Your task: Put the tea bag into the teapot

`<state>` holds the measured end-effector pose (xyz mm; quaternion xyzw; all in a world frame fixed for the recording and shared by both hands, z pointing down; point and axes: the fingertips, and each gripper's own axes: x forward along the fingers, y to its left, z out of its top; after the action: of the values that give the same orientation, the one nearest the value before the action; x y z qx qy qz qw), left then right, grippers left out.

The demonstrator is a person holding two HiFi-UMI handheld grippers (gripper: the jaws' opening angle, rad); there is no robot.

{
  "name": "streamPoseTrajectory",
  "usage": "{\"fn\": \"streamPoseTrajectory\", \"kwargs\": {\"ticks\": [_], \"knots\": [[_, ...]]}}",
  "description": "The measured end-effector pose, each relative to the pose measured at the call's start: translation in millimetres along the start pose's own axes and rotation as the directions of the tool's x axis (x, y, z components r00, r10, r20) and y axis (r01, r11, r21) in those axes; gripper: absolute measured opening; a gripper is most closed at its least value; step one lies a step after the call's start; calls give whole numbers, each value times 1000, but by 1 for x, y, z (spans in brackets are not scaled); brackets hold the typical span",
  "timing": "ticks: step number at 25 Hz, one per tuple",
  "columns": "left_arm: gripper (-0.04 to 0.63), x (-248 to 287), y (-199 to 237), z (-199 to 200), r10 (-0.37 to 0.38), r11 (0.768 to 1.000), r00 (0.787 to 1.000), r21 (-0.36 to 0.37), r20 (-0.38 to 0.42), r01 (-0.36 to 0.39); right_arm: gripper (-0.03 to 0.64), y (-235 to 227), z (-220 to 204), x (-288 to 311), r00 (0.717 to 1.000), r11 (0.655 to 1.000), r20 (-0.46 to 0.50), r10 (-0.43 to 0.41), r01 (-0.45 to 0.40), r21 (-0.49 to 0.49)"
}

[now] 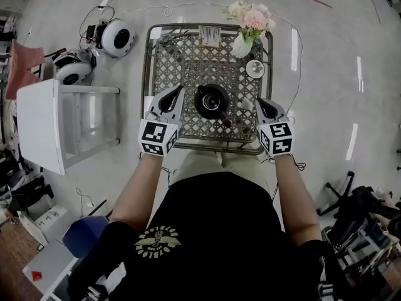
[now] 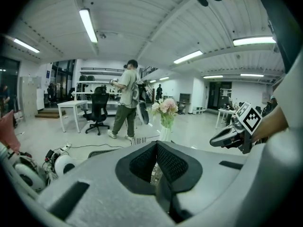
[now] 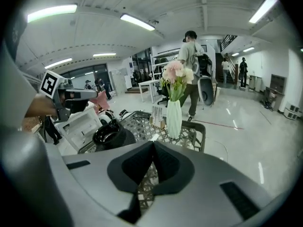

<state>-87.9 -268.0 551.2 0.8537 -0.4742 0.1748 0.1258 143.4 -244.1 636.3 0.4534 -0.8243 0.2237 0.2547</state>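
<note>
A black teapot (image 1: pixel 211 101) stands in the middle of a metal lattice table (image 1: pixel 164 61); its top looks open, and it shows at the left in the right gripper view (image 3: pixel 111 135). A small rack of paper packets (image 1: pixel 210 36), apparently tea bags, stands at the table's far edge (image 3: pixel 156 116). My left gripper (image 1: pixel 180 89) hovers just left of the teapot, shut and empty (image 2: pixel 156 143). On the teapot's right, my right gripper (image 1: pixel 258 102) is also shut with nothing in it (image 3: pixel 153 143). Neither touches the pot.
A white vase (image 1: pixel 241 46) of pink flowers and a small white round dish (image 1: pixel 255 68) stand at the table's far right. A white side table (image 1: pixel 56 127) stands to the left, with two round white devices (image 1: pixel 117 37) and cables on the floor. A person walks in the background (image 2: pixel 124 100).
</note>
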Motion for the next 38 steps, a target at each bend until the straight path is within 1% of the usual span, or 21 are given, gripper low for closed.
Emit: {"fn": "streamPoseTrajectory", "kwargs": {"ticks": [4, 8, 10, 13, 15, 16, 22, 25, 32, 33, 35, 38], "knots": [[-3, -6, 3, -16, 32, 999, 999, -19, -29, -32, 6, 0, -33, 25, 996, 999, -83, 44, -45, -1], [-3, -14, 9, -25, 59, 996, 997, -60, -47, -62, 6, 4, -57, 48, 984, 995, -152, 96, -101, -23], [-3, -16, 10, -30, 71, 995, 996, -67, -56, -74, 8, 3, -72, 60, 977, 993, -186, 101, -109, -35], [-3, -17, 10, -35, 77, 994, 995, -68, -67, -82, 13, -5, -95, 76, 968, 994, -233, 88, -100, -40], [-3, -19, 11, -37, 82, 994, 994, -67, -73, -87, 76, -9, -107, 85, 960, 994, -265, 88, -101, -34], [-3, -21, 12, -39, 86, 994, 993, -67, -76, -91, 95, -10, -114, 89, 955, 994, -282, 91, -103, -30], [-3, -36, 19, -52, 108, 991, 988, -71, -111, -117, 132, -15, -147, 107, 927, 994, -366, 87, -103, -27], [-3, -42, 20, -59, 113, 990, 985, -68, -130, -123, 133, -21, -158, 115, 919, 996, -385, 82, -94, -11], [-3, -51, 20, -69, 111, 991, 981, -58, -157, -122, 132, -23, -183, 128, 898, 995, -431, 86, -101, -13], [-3, -51, 20, -70, 109, 991, 982, -59, -157, -120, 68, -24, -182, 128, 899, 995, -431, 78, -99, -28], [-3, -51, 18, -69, 101, 992, 983, -61, -153, -112, 51, -26, -176, 125, 904, 995, -426, 46, -77, -57], [-3, -50, 17, -61, 85, 994, 987, -61, -135, -94, 48, -27, -159, 113, 921, 998, -389, 25, -44, -41]]}}
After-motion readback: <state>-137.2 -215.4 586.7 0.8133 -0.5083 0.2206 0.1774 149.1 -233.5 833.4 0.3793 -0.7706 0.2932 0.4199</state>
